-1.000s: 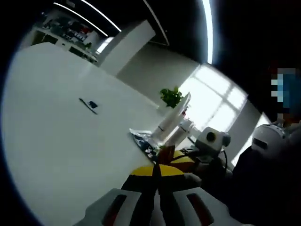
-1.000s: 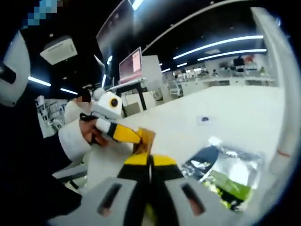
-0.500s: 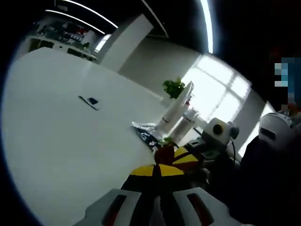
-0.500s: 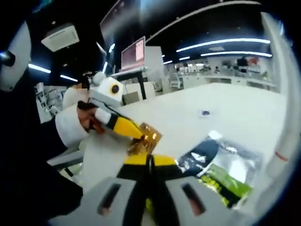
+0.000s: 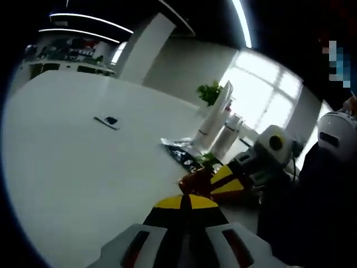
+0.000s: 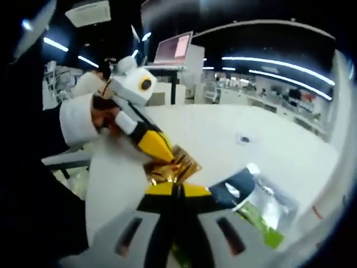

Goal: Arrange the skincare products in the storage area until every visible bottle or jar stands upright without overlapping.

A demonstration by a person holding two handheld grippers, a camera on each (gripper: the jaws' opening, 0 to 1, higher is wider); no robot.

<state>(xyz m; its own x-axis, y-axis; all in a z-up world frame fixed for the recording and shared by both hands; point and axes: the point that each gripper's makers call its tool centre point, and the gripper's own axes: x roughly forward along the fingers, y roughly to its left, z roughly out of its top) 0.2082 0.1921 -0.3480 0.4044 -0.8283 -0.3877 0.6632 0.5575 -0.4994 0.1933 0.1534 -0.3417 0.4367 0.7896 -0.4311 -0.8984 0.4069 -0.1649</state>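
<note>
A crinkled golden sachet (image 6: 174, 167) hangs between my two grippers, just off the white table (image 6: 223, 128). My left gripper (image 5: 187, 202) is shut, its yellow tips meeting the sachet (image 5: 192, 180); in the right gripper view it comes in from the left (image 6: 159, 149), held by a hand. My right gripper (image 6: 177, 190) is shut at the sachet's near edge and enters the left gripper view from the right (image 5: 222, 178). Two white tubes (image 5: 215, 120) (image 5: 228, 138) stand upright at the table's far side. Dark, silver and green sachets (image 6: 254, 195) lie flat beside them.
A small dark item (image 5: 110, 120) lies alone on the wide bare tabletop (image 5: 78, 167). A green plant (image 5: 209, 92) stands behind the tubes. A white tube's side (image 6: 329, 178) rises at the right gripper view's right edge. A person's dark clothing and white sleeve (image 6: 78, 120) are close by.
Both views have swung. The golden sachet stood on edge between the grippers and now lies flatter. The left gripper has moved up and back from the right one.
</note>
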